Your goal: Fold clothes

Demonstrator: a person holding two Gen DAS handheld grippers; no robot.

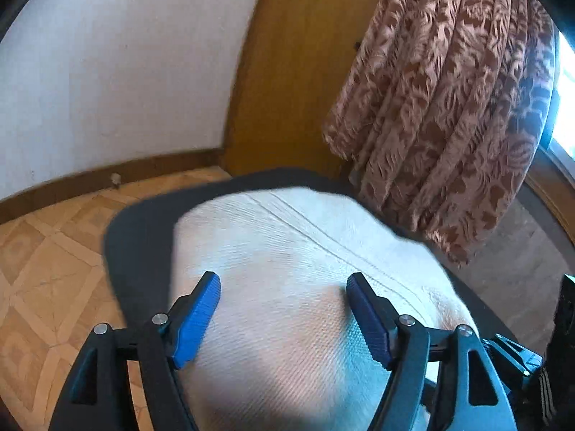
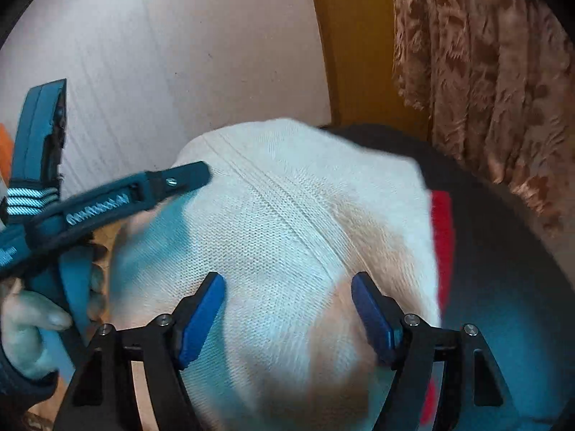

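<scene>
In the left wrist view, the left hand-held gripper (image 1: 284, 318) is hovering at the bottom centre of the frame with its blue pads (image 1: 196, 319) spread wide, pinching nothing. The white knitted garment (image 1: 287, 251) is lying directly ahead of and beneath it, filling the lower middle of the frame and showing between the two pads, on a dark surface (image 1: 140, 230) whose rounded edge is showing at centre left. A seam is running diagonally across the knit toward the lower right.

In the right wrist view, the right hand-held gripper (image 2: 287, 318) is likewise sitting at the bottom centre, fingers spread apart and empty, with the same garment (image 2: 287, 215) spreading out between and beyond them. A red item (image 2: 442, 237) is peeking out at the garment's right edge. At the left of this frame, a hand (image 2: 32, 323) is gripping the other tool's handle. A patterned curtain (image 1: 449, 107) is hanging at upper right.
</scene>
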